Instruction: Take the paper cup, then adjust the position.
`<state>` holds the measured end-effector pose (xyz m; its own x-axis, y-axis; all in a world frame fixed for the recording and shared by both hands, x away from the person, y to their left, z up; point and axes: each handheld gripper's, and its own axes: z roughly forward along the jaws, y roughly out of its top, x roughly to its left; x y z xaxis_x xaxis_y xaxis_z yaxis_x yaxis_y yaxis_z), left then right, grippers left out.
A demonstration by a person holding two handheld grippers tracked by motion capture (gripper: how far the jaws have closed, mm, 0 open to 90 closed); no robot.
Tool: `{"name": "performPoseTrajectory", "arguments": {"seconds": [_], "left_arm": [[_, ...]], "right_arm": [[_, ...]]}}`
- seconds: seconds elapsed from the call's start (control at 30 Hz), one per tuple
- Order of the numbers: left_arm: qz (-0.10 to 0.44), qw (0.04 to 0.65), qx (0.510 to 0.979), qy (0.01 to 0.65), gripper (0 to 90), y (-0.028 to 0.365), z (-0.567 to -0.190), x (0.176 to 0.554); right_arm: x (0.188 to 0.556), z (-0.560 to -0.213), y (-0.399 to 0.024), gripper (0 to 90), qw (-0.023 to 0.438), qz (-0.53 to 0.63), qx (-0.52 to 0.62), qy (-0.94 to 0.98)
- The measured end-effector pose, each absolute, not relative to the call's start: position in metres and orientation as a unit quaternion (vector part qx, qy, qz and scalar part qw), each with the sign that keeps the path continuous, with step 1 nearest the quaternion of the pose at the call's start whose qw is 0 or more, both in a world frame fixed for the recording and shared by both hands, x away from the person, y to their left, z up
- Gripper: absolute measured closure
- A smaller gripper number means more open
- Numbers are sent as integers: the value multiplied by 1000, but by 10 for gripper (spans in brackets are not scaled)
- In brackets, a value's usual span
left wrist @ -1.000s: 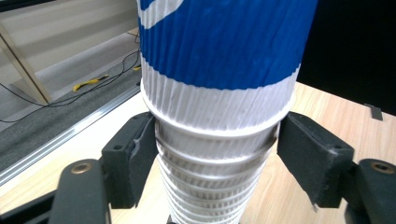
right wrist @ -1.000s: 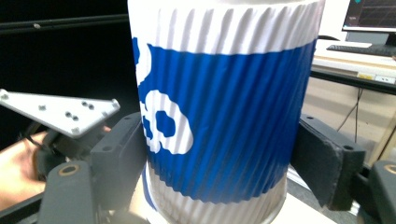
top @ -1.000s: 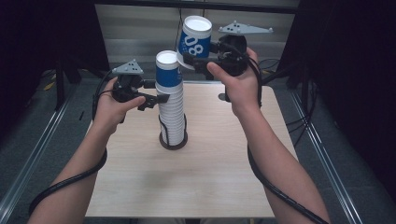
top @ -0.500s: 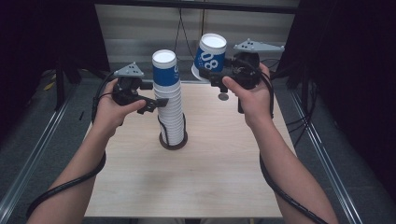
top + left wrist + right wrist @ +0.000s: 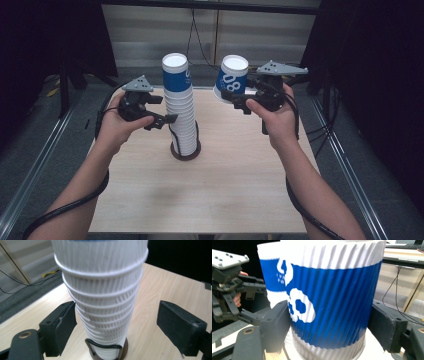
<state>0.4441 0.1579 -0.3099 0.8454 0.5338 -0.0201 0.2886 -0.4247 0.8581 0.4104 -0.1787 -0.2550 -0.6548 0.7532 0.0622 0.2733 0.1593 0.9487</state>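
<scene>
Right gripper point(image 5: 239, 100) had its jaws clamped on a single blue-and-white cup point(image 5: 231, 77), upside down and tilted, held up over the far edge of the table point(image 5: 240, 195), just right of the stack of cups point(image 5: 181, 107). Left gripper point(image 5: 167, 111) had just been opening, its jaws wide on either side of the stack without touching it. That stack stood upright in a dark round base point(image 5: 185, 151) mid-table, with both hands well apart.
</scene>
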Motion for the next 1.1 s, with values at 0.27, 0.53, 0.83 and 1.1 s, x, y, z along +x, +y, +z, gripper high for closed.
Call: {"name": "performPoseTrajectory", "arguments": {"seconds": [0.27, 0.53, 0.83, 1.1], "left_arm": [[120, 470, 840, 243, 158, 160, -319, 439], [113, 470, 842, 240, 158, 163, -325, 435], [103, 468, 846, 233, 157, 164, -330, 428], [94, 469, 850, 222, 157, 157, -336, 420]], "right_arm": [[408, -268, -184, 225, 216, 540, 349, 735], [404, -282, -191, 225, 210, 535, 354, 738], [400, -291, -190, 226, 201, 526, 346, 750], [399, -301, -192, 227, 198, 514, 339, 762]]}}
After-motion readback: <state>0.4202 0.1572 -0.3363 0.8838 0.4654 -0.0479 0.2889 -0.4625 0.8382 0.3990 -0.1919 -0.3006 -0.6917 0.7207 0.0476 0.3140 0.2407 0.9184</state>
